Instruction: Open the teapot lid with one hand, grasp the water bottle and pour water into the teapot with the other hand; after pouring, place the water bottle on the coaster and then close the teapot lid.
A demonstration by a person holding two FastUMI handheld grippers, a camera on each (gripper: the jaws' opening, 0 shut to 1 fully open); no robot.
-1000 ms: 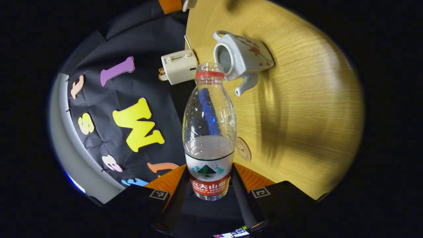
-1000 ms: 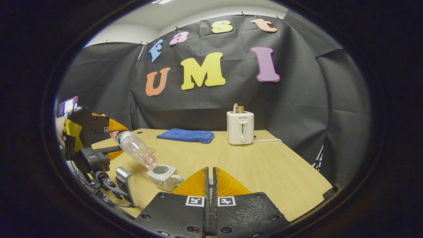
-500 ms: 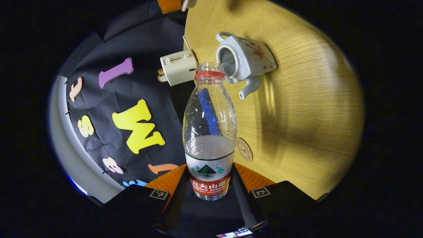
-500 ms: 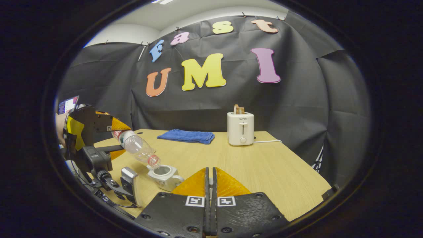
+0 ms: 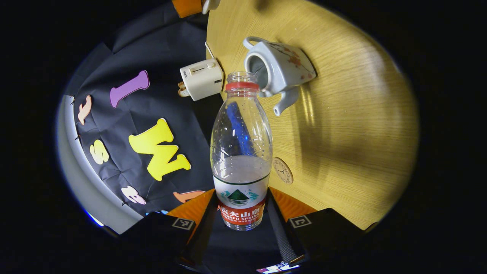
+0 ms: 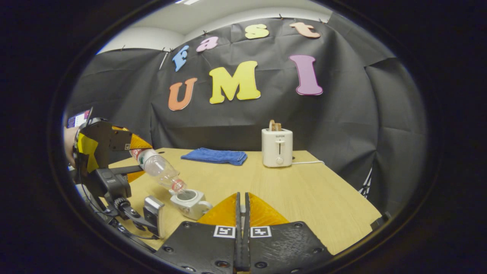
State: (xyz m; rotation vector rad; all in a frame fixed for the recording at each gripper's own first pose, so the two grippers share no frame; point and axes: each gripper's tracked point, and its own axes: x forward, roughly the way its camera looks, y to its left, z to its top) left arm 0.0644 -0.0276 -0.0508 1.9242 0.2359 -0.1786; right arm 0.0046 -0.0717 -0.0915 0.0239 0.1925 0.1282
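L gripper (image 5: 241, 217) clamps water bottle (image 5: 241, 152), tilted mouth-down just above open teapot (image 6: 189, 203) on table (image 6: 304, 194); R gripper (image 6: 242, 232) pinched to a slit, contents can't tell; advise keeping mouth centred over opening, tipping slowly.

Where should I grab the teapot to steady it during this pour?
Take the loop handle of the teapot, coming in low over the table from the right gripper's side. The handle sticks out that way, opposite the spout, and the tilted water bottle hangs over the open top, so a grasp from above looks blocked.
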